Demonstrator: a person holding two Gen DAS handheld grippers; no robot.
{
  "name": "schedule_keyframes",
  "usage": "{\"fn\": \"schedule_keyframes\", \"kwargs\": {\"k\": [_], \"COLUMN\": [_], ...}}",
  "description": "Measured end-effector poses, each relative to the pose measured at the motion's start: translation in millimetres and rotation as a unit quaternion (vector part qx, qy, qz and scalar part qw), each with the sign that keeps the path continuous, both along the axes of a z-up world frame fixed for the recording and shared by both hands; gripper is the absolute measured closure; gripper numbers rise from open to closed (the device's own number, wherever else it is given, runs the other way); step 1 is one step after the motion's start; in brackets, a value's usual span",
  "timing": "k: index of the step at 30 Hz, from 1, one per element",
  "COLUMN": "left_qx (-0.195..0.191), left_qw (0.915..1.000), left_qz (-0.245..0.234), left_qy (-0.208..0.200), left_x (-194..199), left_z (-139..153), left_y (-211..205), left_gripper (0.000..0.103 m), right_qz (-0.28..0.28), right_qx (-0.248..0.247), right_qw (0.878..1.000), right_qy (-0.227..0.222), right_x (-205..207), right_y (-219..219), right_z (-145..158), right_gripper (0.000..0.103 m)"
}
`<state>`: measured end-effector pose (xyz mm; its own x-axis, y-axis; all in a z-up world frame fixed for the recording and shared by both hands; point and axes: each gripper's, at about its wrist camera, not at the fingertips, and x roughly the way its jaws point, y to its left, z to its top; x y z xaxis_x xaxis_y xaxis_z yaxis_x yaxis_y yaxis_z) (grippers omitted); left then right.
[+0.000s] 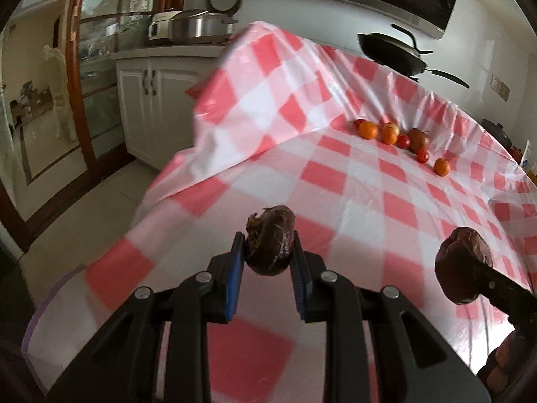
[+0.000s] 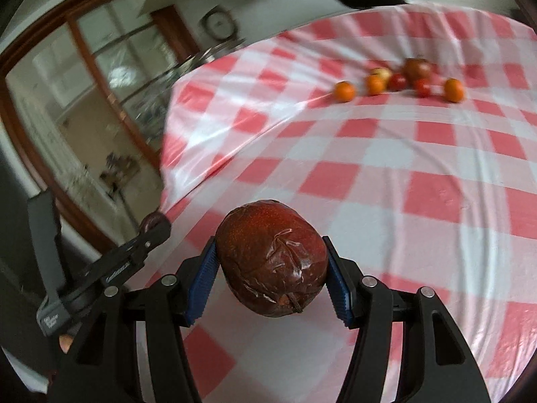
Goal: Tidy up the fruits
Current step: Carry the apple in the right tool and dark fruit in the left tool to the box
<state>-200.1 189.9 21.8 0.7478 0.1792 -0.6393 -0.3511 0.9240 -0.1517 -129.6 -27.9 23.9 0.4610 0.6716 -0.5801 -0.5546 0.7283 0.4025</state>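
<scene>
The left tool [image 1: 268, 255] is clenched on a small dark fruit [image 1: 270, 245], a wrinkled, purple-brown oval with a dry, frayed stem end, pinched between two ribbed blue pads [image 1: 235, 278] and held in the air over the counter's near left corner. The right tool [image 2: 272, 268] grips a larger dark red fruit [image 2: 272, 258], egg-shaped, with shiny, creased skin and fine speckles, also held above the counter [image 2: 436, 168] near its left edge. So two dark fruits are carried, one per tool.

The counter wears a glossy plastic cloth [image 1: 335, 174] of red and white checks, rumpled into folds at its far left corner. Toward the far edge lies a loose cluster: three round orange fruits [image 1: 368, 130], three small red tomato-like fruits [image 1: 402, 141], one pale yellow-red apple-like fruit [image 1: 391, 127] and one brownish-red fruit [image 1: 418, 139], most touching or just beside one another, one orange fruit a little apart.

The left wrist view alone shows the metal cooker [image 1: 198, 28] on white cabinets [image 1: 154, 107] beyond the far left corner, and the right tool seen from the side with its fruit. The right wrist view alone shows the left tool's black frame at its left margin. Both views catch a dark pan [image 1: 392, 53] beyond the far edge
</scene>
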Motion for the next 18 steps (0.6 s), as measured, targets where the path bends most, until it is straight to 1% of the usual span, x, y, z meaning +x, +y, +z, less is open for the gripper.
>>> {"fn": "schedule_keyframes", "kwargs": {"k": [4, 9, 13, 18], "left_qx": [-0.001, 0.000, 0.010, -0.007], "left_qw": [0.9997, 0.9986, 0.9968, 0.9934], "left_qz": [0.023, 0.049, 0.071, 0.105], "left_qy": [0.001, -0.020, -0.035, -0.045], "left_x": [-24, -52, -72, -98], "left_z": [-4, 2, 4, -1], "left_y": [20, 40, 58, 86], "left_gripper": [0.077, 0.077, 0.077, 0.077], "right_qz": [0.049, 0.112, 0.159, 0.201], "right_qx": [-0.029, -0.051, -0.067, -0.083], "right_qw": [0.998, 0.991, 0.983, 0.973], "right_qy": [-0.026, -0.057, -0.066, -0.076], "right_x": [-24, -56, -79, -102], "right_y": [28, 58, 80, 100], "right_z": [1, 1, -3, -9], "right_gripper": [0.044, 0.044, 0.044, 0.044]}}
